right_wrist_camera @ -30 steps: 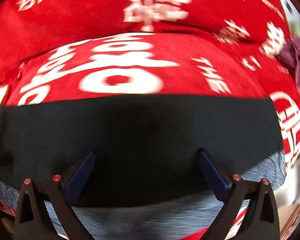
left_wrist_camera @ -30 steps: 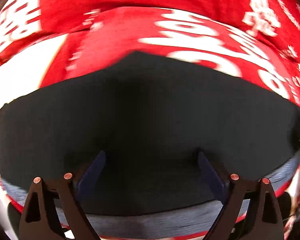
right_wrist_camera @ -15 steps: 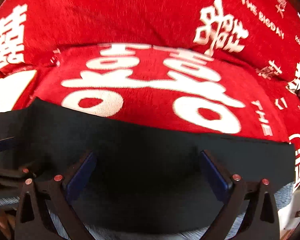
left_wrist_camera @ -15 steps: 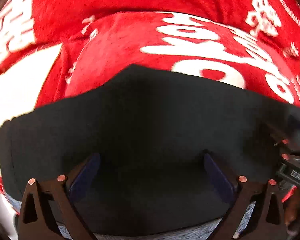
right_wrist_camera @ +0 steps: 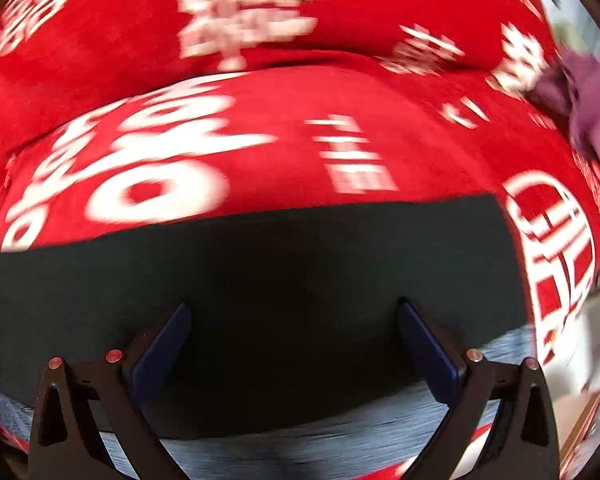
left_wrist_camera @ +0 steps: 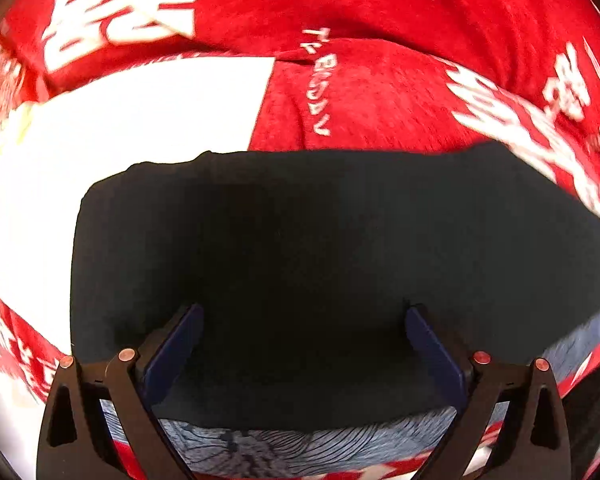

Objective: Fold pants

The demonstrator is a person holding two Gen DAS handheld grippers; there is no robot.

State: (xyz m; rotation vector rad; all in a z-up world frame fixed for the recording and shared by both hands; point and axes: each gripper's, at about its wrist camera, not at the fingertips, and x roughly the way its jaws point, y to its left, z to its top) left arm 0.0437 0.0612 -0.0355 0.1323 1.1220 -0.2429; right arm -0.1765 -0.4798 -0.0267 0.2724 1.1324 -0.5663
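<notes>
Evidently both the left gripper point(left_wrist_camera: 300, 344) and right gripper point(right_wrist_camera: 294, 340) hang spread wide, holding nothing, just above the black pants point(left_wrist_camera: 320, 240), poised to pinch an edge for folding

pants point(left_wrist_camera: 320, 232) on blanket point(left_wrist_camera: 380, 92)

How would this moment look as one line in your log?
left gripper: open | right gripper: open | pants: flat on red blanket, unheld

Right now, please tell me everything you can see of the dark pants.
The dark, almost black fabric pants lie flat as a wide smooth band on the red blanket with white lettering. A grey-blue patterned strip shows along their near edge. Both the left tool and the right tool are open over them.
</notes>
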